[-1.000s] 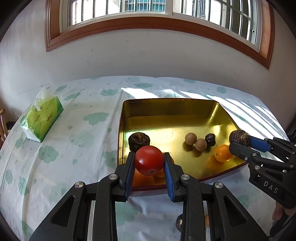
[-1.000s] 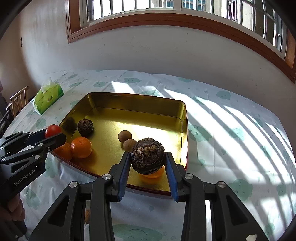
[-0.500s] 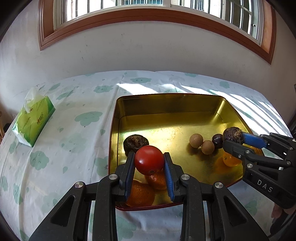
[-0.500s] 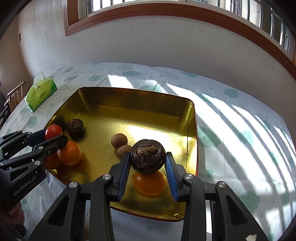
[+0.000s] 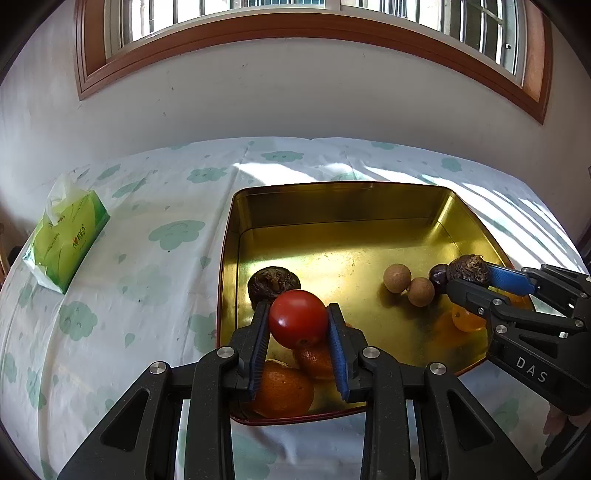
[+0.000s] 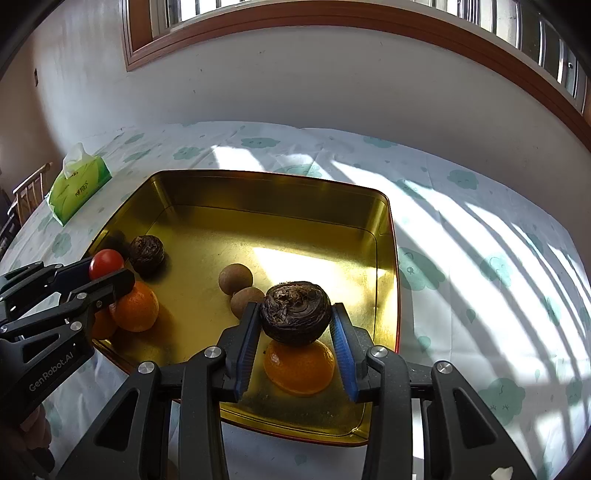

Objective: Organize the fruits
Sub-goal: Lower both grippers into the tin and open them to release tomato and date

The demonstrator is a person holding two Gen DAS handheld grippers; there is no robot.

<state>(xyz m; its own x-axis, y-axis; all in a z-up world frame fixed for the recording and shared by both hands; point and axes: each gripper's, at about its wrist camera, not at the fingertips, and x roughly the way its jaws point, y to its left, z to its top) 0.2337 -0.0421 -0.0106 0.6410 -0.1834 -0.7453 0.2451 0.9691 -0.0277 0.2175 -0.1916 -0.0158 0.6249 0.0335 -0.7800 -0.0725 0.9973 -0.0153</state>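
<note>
While both grippers hang over the near part of the gold tray (image 5: 236, 258), each one carries a fruit. The left gripper (image 5: 298, 328) has its blue pads clenched on a red tomato (image 5: 297, 318), which sits above the tray's near left corner. Just below the tomato lie two oranges (image 5: 282, 391) touching each other, and just behind it rests a dark wrinkled fruit (image 5: 272, 282) on the tray floor.

The right gripper (image 6: 294, 325) is clamped on a second dark wrinkled fruit (image 6: 294, 312), a rough brown ball held between its blue pads above the tray's near right corner. Directly under it lies a small orange (image 6: 300, 369) on the tray floor, and whether the two touch cannot be told. Two round tan fruits (image 6: 235, 278) sit side by side near the middle of the tray, touching each other. From the left wrist view a small dark purple fruit (image 5: 437, 275) shows just beside them, close to the right gripper's tip.

From the right wrist view the left gripper comes in at the left edge with the tomato at its tip, above the two oranges. The tray stands on a white tablecloth (image 6: 480, 258) printed with pale green clouds, striped by sunlight on the right. A green tissue pack (image 5: 66, 243) lies well apart from the tray on the left side of the table, and a wood-framed window (image 5: 295, 22) runs along the white wall behind.
</note>
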